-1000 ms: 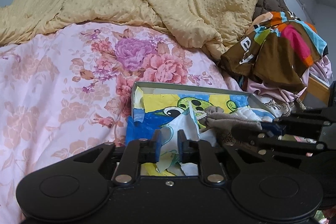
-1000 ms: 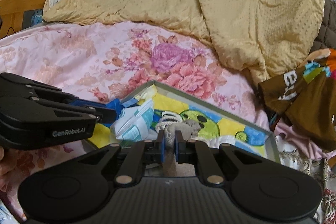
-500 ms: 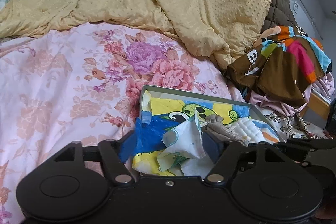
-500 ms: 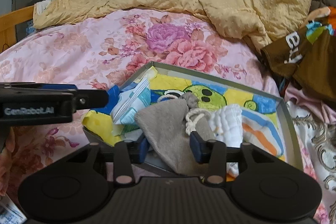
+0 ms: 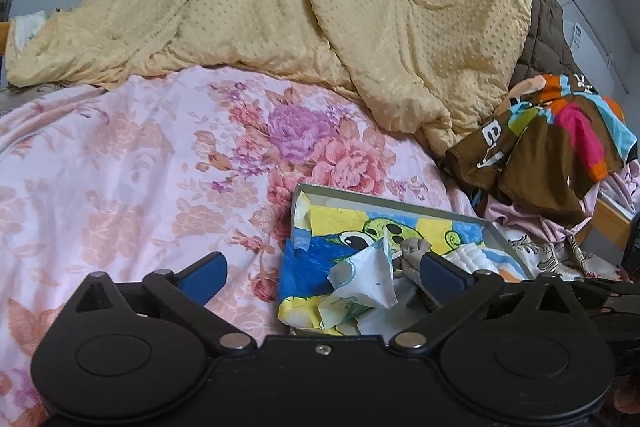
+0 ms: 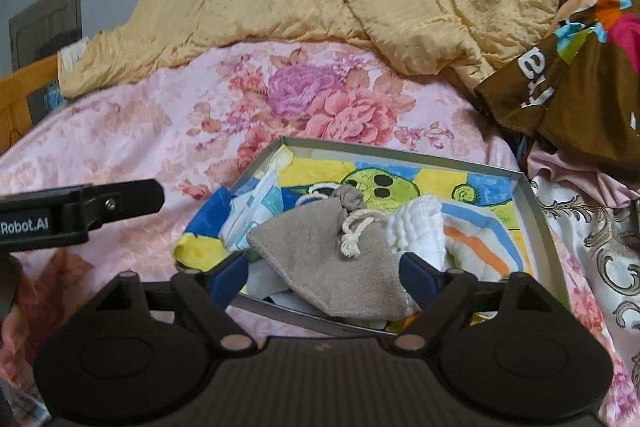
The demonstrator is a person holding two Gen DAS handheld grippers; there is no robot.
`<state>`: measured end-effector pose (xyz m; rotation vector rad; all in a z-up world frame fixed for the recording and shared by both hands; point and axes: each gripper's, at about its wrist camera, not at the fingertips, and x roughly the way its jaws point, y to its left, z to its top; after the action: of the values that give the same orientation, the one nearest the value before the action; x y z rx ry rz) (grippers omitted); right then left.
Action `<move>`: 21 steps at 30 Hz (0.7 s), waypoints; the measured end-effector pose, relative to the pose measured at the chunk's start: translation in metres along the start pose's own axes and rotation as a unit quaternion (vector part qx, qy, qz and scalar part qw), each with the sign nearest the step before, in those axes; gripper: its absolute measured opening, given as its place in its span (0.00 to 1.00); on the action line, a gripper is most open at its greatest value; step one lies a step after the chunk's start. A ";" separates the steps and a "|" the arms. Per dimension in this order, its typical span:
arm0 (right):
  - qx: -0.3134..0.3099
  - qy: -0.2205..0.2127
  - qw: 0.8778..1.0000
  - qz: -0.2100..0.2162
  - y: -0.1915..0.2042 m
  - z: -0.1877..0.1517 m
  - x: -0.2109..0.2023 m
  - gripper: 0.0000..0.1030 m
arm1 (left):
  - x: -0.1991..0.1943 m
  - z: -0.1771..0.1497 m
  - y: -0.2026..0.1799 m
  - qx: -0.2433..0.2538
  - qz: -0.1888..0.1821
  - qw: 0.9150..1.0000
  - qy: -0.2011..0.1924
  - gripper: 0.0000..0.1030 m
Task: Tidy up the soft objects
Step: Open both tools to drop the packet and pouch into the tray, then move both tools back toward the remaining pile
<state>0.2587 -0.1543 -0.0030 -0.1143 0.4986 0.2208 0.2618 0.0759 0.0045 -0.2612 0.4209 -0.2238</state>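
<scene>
L gripper (image 5: 322,277): jaws wide, just been opening, nothing gripped; white cloth (image 5: 366,283) lies loose between the fingers, pads clear of it. R gripper (image 6: 322,277): jaws wide, just been opening; grey pouch (image 6: 332,259) sits between the fingers w/o pad contact.

Tray (image 6: 536,211) rests on floral sheet (image 6: 160,131), near front edge of bed. Inside tray: cartoon-print cloth (image 6: 400,183) as bottom layer, pouch on top at front, drawstring knotted; folded white towel (image 6: 420,223) just right of pouch; white cloth crumpled at tray's left-front corner.

Yellow quilt (image 5: 320,7) heaped behind sheet. Brown multicolour garment (image 5: 552,155) at right, apart from tray.
</scene>
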 end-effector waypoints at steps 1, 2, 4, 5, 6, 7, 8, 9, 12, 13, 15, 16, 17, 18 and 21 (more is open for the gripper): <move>0.005 -0.004 1.000 -0.001 -0.001 0.001 -0.005 0.90 | -0.004 0.001 -0.001 0.000 0.001 1.000 -0.002 0.99; 0.009 -0.009 1.000 -0.003 -0.001 0.002 -0.009 0.92 | -0.008 0.001 -0.001 0.000 0.002 1.000 -0.004 0.99; 0.017 -0.021 1.000 -0.007 -0.004 0.003 -0.019 0.94 | -0.015 0.003 -0.003 0.003 0.005 1.000 -0.006 0.99; 0.022 -0.027 0.999 -0.009 -0.005 0.003 -0.024 0.96 | -0.020 0.003 -0.004 0.006 0.006 1.000 -0.008 0.99; 0.027 -0.033 0.999 -0.011 -0.007 0.003 -0.029 0.97 | -0.024 0.003 -0.005 0.009 0.007 1.000 -0.010 0.99; 0.032 -0.039 0.999 -0.012 -0.009 0.004 -0.033 0.99 | -0.028 0.004 -0.007 0.012 0.008 1.000 -0.012 0.99; 0.038 -0.045 0.998 -0.013 -0.011 0.004 -0.038 1.00 | -0.032 0.004 -0.008 0.015 0.009 1.000 -0.015 0.99; 0.044 -0.051 0.998 -0.014 -0.013 0.004 -0.044 1.00 | -0.036 0.005 -0.010 0.019 0.010 1.000 -0.018 0.99; 0.052 -0.069 0.996 -0.027 -0.016 0.003 -0.059 1.00 | -0.048 0.007 -0.016 0.031 0.011 0.999 -0.024 0.99; 0.052 -0.075 0.995 -0.032 -0.016 0.002 -0.063 1.00 | -0.052 0.008 -0.017 0.033 0.010 0.999 -0.024 0.99; 0.052 -0.087 0.994 -0.039 -0.017 0.001 -0.073 1.00 | -0.059 0.009 -0.021 0.039 0.006 0.999 -0.027 0.99; 0.053 -0.093 0.993 -0.040 -0.018 0.001 -0.077 1.00 | -0.062 0.009 -0.022 0.041 0.007 0.999 -0.029 0.99; 0.053 -0.098 0.993 -0.041 -0.018 0.000 -0.082 1.00 | -0.066 0.009 -0.024 0.045 0.007 0.998 -0.032 0.99; 0.053 -0.102 0.992 -0.041 -0.018 0.000 -0.086 1.00 | -0.069 0.009 -0.026 0.049 0.008 0.998 -0.034 0.99; 0.047 -0.112 0.992 -0.043 -0.015 -0.002 -0.097 1.00 | -0.077 0.009 -0.031 0.061 0.009 0.997 -0.037 0.99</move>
<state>0.1781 -0.1871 0.0433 -0.0186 0.2785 0.1227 0.1921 0.0691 0.0503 -0.1462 0.3350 -0.2203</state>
